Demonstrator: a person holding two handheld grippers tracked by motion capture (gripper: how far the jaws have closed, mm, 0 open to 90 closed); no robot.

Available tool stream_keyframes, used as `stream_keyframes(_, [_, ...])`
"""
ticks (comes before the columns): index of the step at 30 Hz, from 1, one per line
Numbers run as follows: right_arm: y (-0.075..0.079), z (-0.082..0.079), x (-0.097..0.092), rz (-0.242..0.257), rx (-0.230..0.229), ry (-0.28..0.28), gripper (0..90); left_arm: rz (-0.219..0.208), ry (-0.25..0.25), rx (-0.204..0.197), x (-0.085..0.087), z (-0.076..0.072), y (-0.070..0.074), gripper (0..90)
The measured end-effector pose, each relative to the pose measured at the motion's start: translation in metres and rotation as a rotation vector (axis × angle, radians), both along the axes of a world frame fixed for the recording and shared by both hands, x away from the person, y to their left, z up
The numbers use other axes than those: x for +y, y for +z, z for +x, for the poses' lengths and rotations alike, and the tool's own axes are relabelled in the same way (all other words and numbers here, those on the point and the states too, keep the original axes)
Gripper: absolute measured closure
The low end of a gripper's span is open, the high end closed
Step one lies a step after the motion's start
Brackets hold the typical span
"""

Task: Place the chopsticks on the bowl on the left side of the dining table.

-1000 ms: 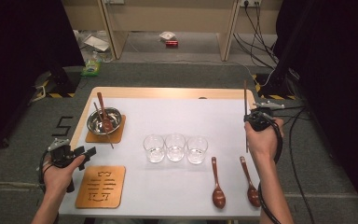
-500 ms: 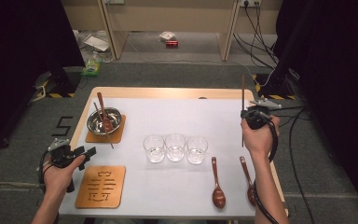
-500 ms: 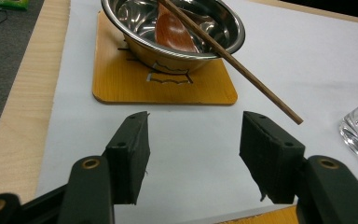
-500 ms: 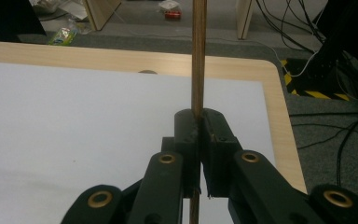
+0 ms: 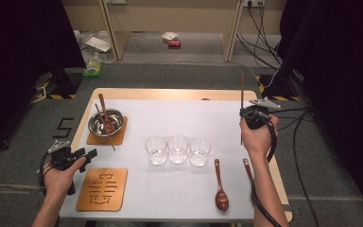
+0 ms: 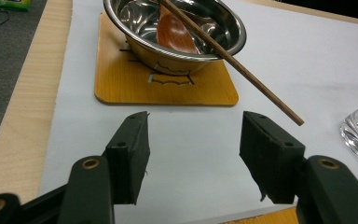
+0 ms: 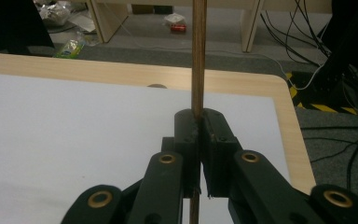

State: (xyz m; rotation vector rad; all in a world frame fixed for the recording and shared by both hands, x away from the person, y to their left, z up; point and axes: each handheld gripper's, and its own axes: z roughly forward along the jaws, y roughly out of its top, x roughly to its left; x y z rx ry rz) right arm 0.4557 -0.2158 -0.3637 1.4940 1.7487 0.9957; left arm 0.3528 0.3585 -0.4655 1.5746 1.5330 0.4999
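Right gripper (image 7: 198, 135) clamps 1 chopstick (image 7: 198, 56) upright for carrying toward the bowl (image 5: 106, 122) at 9 o'clock; left gripper (image 6: 193, 154) waits wide, empty.

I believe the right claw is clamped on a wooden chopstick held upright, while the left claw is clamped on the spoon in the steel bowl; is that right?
Not quite. The right claw is indeed shut on the upright chopstick, but the left claw holds nothing: in the left gripper view its jaws stand open over bare table, short of the steel bowl, where the spoon lies untouched.

Black grippers (image 5: 254, 115), brass screws, blk cables, grey top plates
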Motion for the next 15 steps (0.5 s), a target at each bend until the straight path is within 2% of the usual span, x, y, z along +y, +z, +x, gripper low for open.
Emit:
stream_keyframes(8, [0.004,0.004,0.01,0.008,-0.031,0.014,85.8,0.0,0.0,-0.003,0.0,0.0,0.001,41.5])
stream_keyframes(15, [0.005,0.007,0.019,0.017,-0.041,0.023,85.8,-0.002,-0.001,-0.004,0.0,0.0,0.001,41.3])
